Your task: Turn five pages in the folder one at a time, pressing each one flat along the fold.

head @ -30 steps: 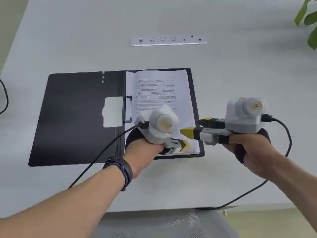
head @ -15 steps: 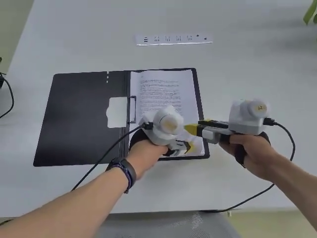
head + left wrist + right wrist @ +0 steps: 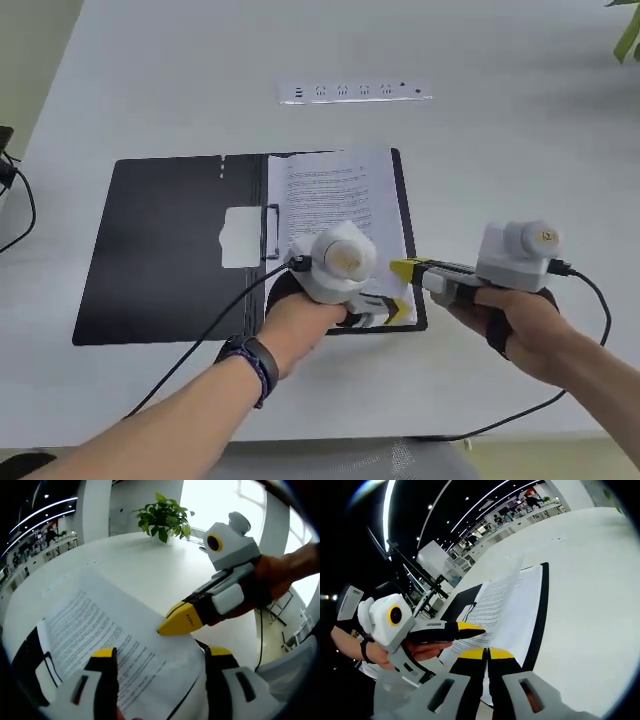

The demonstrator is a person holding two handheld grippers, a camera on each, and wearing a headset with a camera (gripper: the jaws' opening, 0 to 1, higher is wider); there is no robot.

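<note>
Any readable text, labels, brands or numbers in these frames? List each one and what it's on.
No text here can be read as words.
Top page in the folder: dense printed lines, too small and blurred to read in any of the three views.
White patch on the inside cover: no legible writing.
Power strip: no legible marking.

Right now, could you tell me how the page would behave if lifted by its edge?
Probably floppy: the page bows up from the folder by the right gripper, whose jaws are shut at its edge. Likely very light, being one thin printed sheet. It might crease if pulled hard, as its inner edge looks fixed at the fold.
</note>
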